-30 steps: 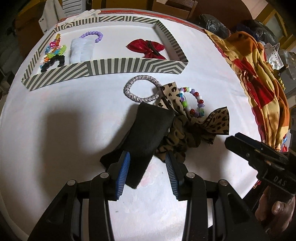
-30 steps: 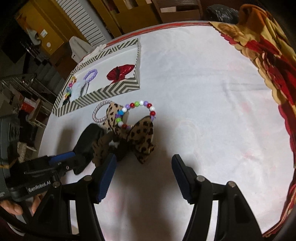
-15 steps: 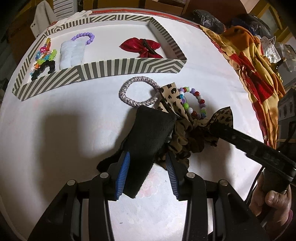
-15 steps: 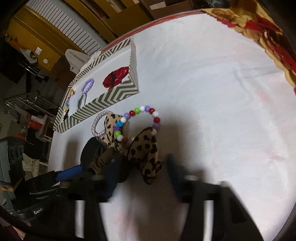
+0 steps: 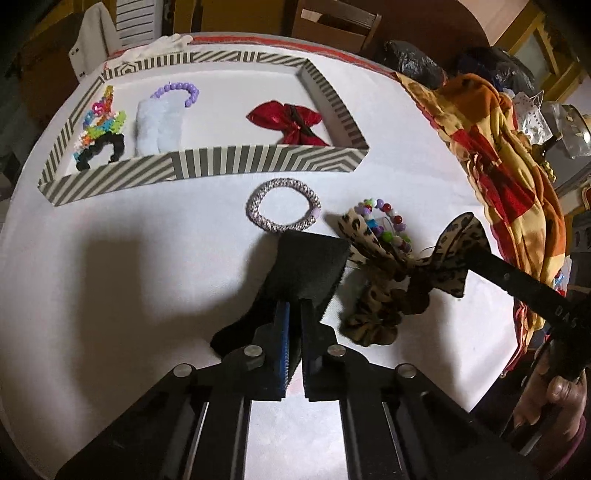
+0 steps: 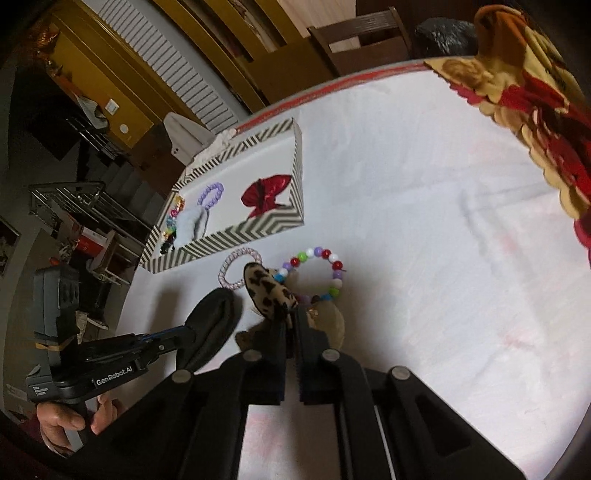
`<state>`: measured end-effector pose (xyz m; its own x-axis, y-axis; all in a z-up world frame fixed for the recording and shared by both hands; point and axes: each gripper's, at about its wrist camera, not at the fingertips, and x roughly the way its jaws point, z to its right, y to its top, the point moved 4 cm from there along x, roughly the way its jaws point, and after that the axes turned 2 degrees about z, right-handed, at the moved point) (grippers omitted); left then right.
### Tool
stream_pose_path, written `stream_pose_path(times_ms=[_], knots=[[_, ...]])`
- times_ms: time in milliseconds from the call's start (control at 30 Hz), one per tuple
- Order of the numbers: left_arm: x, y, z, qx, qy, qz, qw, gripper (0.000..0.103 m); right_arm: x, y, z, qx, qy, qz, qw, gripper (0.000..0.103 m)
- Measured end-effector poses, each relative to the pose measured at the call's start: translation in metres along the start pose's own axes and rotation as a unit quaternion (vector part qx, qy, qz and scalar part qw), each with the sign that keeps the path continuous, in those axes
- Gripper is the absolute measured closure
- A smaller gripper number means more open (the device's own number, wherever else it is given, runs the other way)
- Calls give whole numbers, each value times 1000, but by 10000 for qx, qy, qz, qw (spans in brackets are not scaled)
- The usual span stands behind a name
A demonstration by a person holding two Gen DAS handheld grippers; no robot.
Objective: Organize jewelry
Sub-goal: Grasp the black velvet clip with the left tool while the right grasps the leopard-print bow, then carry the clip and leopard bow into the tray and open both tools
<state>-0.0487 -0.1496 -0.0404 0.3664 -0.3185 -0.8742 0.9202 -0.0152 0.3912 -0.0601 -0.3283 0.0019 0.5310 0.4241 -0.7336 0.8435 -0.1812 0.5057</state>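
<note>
My left gripper point(image 5: 293, 310) is shut on a black cloth band point(image 5: 306, 266) that lies on the white tablecloth. My right gripper point(image 6: 291, 325) is shut on the middle of a leopard-print bow point(image 6: 267, 291), whose wings point(image 5: 456, 254) stick up a little above the table. A leopard scrunchie point(image 5: 373, 314) lies under the bow. Just behind it are a coloured bead bracelet point(image 5: 388, 218) and a silver braided bracelet point(image 5: 282, 205). The striped tray point(image 5: 207, 166) at the back holds a red bow point(image 5: 288, 120), a purple bead bracelet point(image 5: 181, 90), a white fluffy scrunchie point(image 5: 159, 125) and coloured clips point(image 5: 99, 122).
An orange and red patterned cloth point(image 5: 509, 166) is heaped along the table's right edge. A person's hand point(image 5: 557, 398) holds the right gripper's handle. A wooden chair point(image 5: 332, 22) stands behind the table. Bare tablecloth point(image 6: 424, 240) stretches right of the pile.
Both grippers have closed, the left on the black band and the right on the leopard bow after moving in from the right. The bow has come up off the bead bracelet.
</note>
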Motion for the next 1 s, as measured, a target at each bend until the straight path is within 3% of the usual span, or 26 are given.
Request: stream_pose_path(times_ms=[567, 1000], knots=[[-25, 11, 8, -52, 132, 362, 9992, 91, -61, 26, -23, -341, 329, 505, 9976, 100], [-45, 27, 11, -12, 281, 649, 9975, 91, -69, 45, -36, -445, 407, 660, 9960, 100]])
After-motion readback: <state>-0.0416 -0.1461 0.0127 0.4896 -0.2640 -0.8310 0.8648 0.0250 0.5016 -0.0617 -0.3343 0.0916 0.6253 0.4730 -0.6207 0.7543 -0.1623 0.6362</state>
